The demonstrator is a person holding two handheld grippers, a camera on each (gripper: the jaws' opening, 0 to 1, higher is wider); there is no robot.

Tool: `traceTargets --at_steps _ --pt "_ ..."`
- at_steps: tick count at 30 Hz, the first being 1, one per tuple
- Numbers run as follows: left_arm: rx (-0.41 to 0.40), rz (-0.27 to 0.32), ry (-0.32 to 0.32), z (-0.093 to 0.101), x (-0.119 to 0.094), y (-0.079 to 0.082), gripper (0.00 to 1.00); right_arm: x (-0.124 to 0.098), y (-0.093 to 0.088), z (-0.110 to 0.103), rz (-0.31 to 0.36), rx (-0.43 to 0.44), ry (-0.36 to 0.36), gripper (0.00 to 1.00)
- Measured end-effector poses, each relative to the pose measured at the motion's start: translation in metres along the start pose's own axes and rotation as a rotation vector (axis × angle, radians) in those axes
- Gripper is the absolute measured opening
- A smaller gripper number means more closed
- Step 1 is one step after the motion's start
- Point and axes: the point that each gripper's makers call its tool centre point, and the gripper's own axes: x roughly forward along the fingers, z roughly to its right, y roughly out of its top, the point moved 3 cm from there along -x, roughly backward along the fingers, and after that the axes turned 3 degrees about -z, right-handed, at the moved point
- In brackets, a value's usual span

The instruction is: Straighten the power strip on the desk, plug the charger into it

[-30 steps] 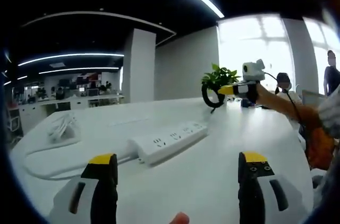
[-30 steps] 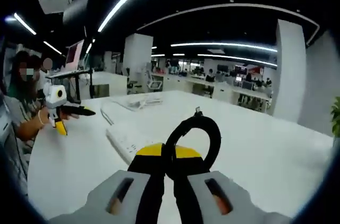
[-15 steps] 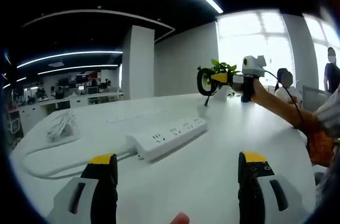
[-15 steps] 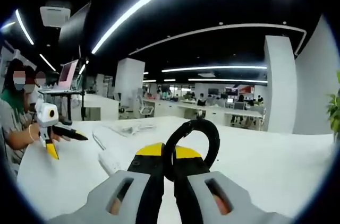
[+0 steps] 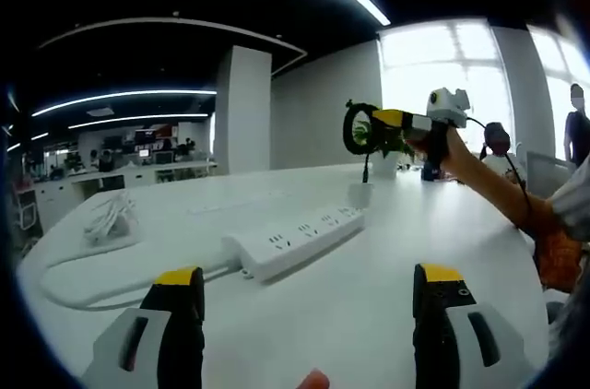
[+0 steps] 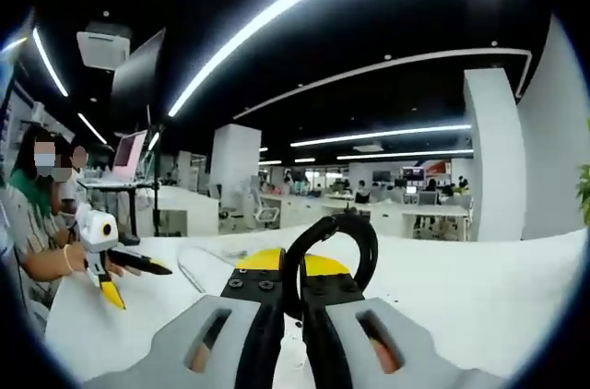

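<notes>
Power strip [image 5: 293,240]: smooth white plastic, slight sheen. Desk [image 5: 369,306]: smooth, matt white top. Cable loop [image 6: 336,251]: black, rubbery, semi-gloss. Cord [image 5: 83,289] near desk's left edge: white, smooth.

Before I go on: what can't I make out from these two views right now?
- Charger body: right gripper view, hidden behind the shut right tongs; only its black cable loop shows.
- Power strip socket shapes: left gripper view, too small.
- Strip's cord: its far end can't be traced.

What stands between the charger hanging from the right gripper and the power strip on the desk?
Nothing visible does. The right gripper holds the black cable with the charger dangling just above the desk, beside the power strip; bare desk lies between them.
</notes>
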Motion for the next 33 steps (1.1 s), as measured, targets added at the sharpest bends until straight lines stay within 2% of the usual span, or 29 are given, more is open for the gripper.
traceTargets --at_steps 11,16,23,30,33 --pt "-0.001 0.004 0.001 0.000 0.000 0.001 0.95 0.014 0.042 -0.033 0.086 -0.026 0.080 0.03" --pt "-0.014 0.024 0.003 -0.002 -0.002 0.004 0.95 0.019 0.053 -0.046 0.124 -0.023 0.118 0.03" --pt "-0.015 0.024 -0.005 0.000 -0.002 0.004 0.95 0.024 0.056 -0.062 0.142 -0.017 0.156 0.03" --pt "-0.016 0.026 -0.007 0.001 0.000 0.004 0.95 0.024 0.048 -0.067 0.150 0.001 0.186 0.03" --pt "-0.019 0.030 -0.010 0.002 0.001 0.004 0.96 0.020 0.046 -0.073 0.173 -0.010 0.209 0.03"
